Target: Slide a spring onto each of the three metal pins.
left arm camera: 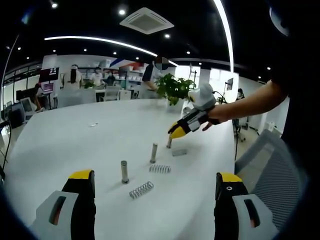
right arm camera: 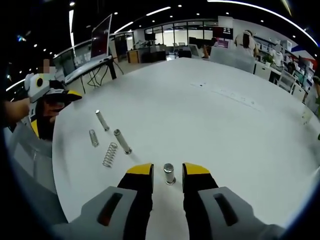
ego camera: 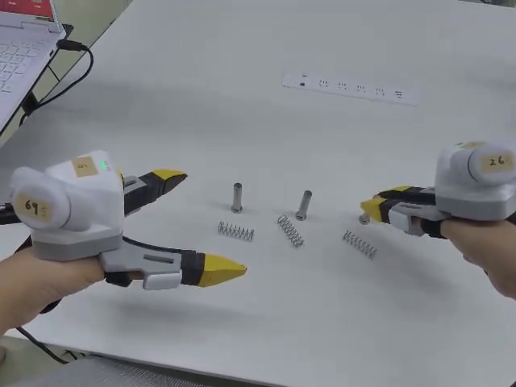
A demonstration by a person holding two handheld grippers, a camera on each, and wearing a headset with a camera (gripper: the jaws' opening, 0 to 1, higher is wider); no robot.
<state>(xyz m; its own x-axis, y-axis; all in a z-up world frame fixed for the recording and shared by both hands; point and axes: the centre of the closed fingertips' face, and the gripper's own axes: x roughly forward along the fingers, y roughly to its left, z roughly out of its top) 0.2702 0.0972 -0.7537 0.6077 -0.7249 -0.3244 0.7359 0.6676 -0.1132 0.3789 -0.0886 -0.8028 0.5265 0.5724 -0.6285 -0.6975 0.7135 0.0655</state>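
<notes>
Three short metal pins stand on the white table: one on the left (ego camera: 237, 196), one in the middle (ego camera: 304, 204), one on the right (ego camera: 364, 218). A spring lies in front of each: left spring (ego camera: 235, 231), middle spring (ego camera: 290, 230), right spring (ego camera: 359, 244). My right gripper (ego camera: 372, 208) has its yellow-tipped jaws narrowly apart on either side of the right pin (right arm camera: 169, 173), with small gaps showing. To the left, my left gripper (ego camera: 201, 223) hangs wide open with nothing in it, facing the pins (left arm camera: 124, 171) and springs (left arm camera: 141, 189).
A white power strip (ego camera: 351, 87) lies at the far side of the table. A laptop (ego camera: 24, 40) with a black cable (ego camera: 76, 72) sits at the far left corner. The table's front edge (ego camera: 242, 372) runs close below the grippers.
</notes>
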